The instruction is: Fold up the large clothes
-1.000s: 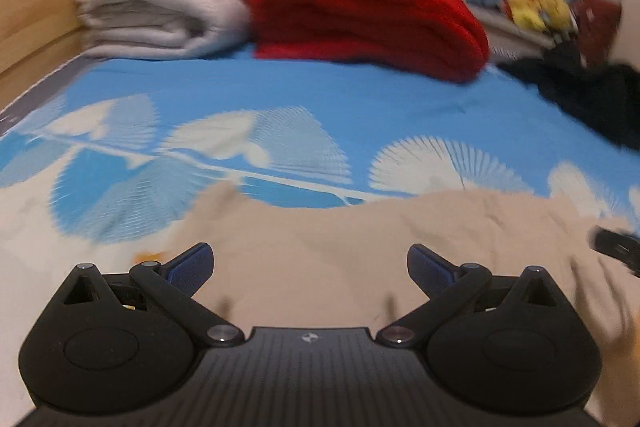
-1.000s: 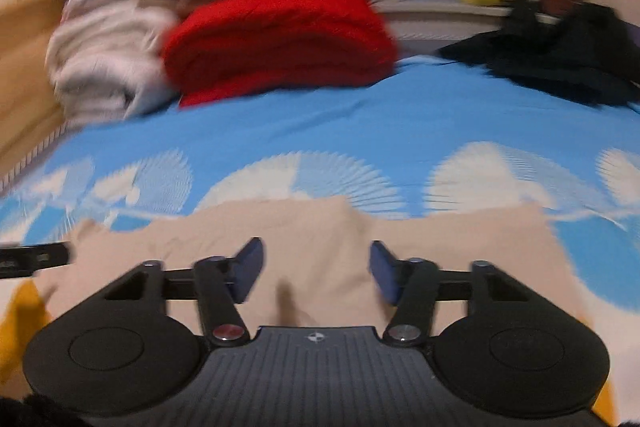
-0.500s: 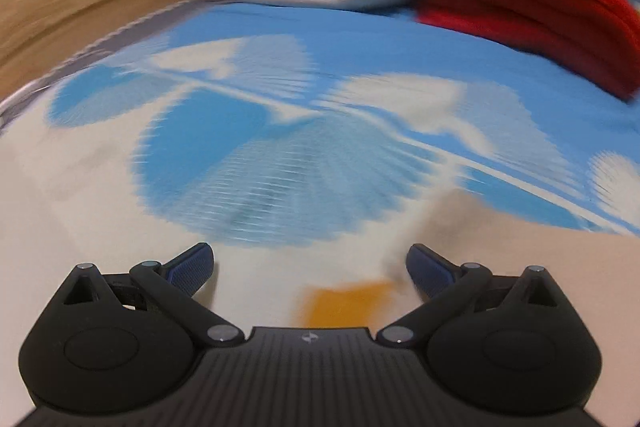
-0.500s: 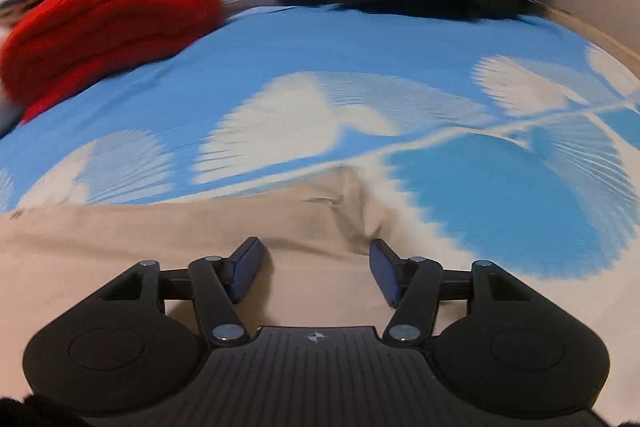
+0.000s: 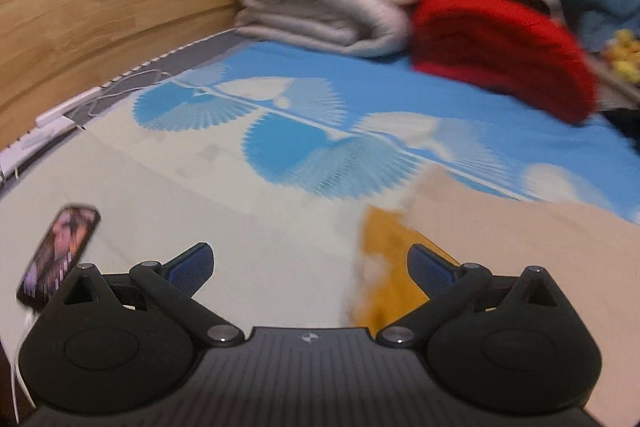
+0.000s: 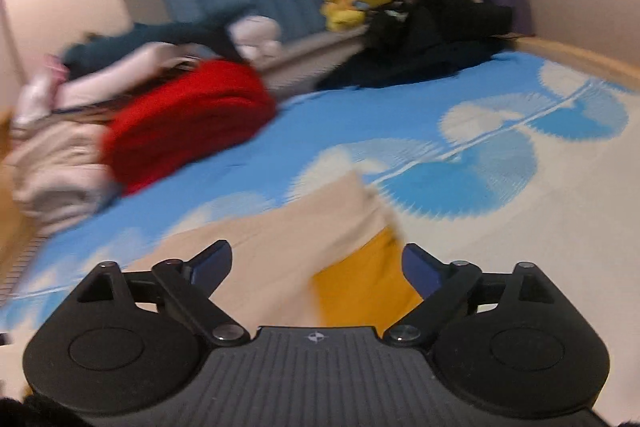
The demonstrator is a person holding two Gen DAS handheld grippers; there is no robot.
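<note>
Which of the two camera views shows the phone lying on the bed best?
The left wrist view. The phone lies face up on the pale part of the sheet, beside the left gripper, its screen lit. The right wrist view does not show it at all.

I see the beige garment (image 5: 520, 251) spread flat on the bed, mostly smooth. At each end a mustard-yellow part (image 6: 360, 287) shows beneath its edge, and one beige corner (image 6: 348, 195) points up the bed.
</note>
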